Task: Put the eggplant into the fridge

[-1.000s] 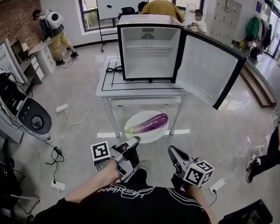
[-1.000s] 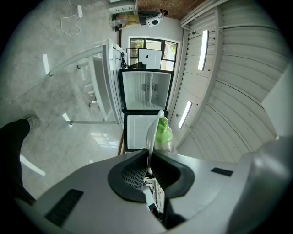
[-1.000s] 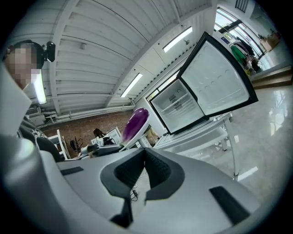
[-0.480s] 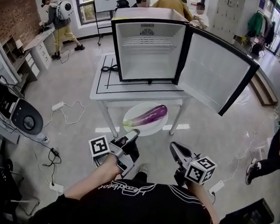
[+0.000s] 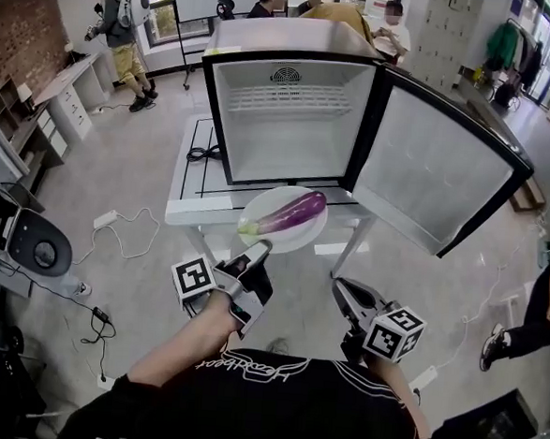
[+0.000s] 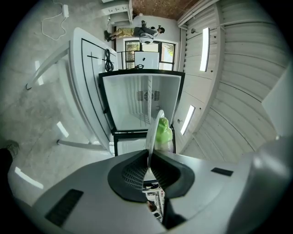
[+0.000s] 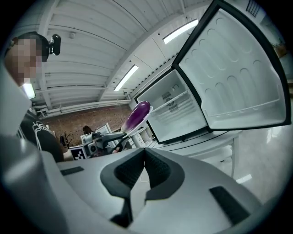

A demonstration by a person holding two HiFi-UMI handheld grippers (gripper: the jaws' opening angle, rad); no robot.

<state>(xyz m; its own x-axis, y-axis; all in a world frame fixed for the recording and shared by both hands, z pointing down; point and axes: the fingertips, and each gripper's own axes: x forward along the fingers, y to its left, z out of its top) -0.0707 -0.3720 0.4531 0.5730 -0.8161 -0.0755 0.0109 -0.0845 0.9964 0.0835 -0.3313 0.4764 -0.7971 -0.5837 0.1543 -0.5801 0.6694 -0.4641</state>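
Observation:
A purple eggplant with a green stem lies on a white plate. My left gripper is shut on the plate's near rim and holds it level over the front edge of the white table. In the left gripper view the plate shows edge-on between the pads, with the eggplant's stem beside it. The small fridge stands on the table, empty, its door swung open to the right. My right gripper hangs shut and empty, right of the plate. The right gripper view shows the eggplant before the fridge.
A black cable lies on the table left of the fridge. Several people stand at the back by the windows. Equipment and floor cables are at the left. Another person stands at the right edge.
Both grippers and the plate with the eggplant have moved forward toward the fridge. The plate was over the floor short of the table; now it reaches the table's front edge.

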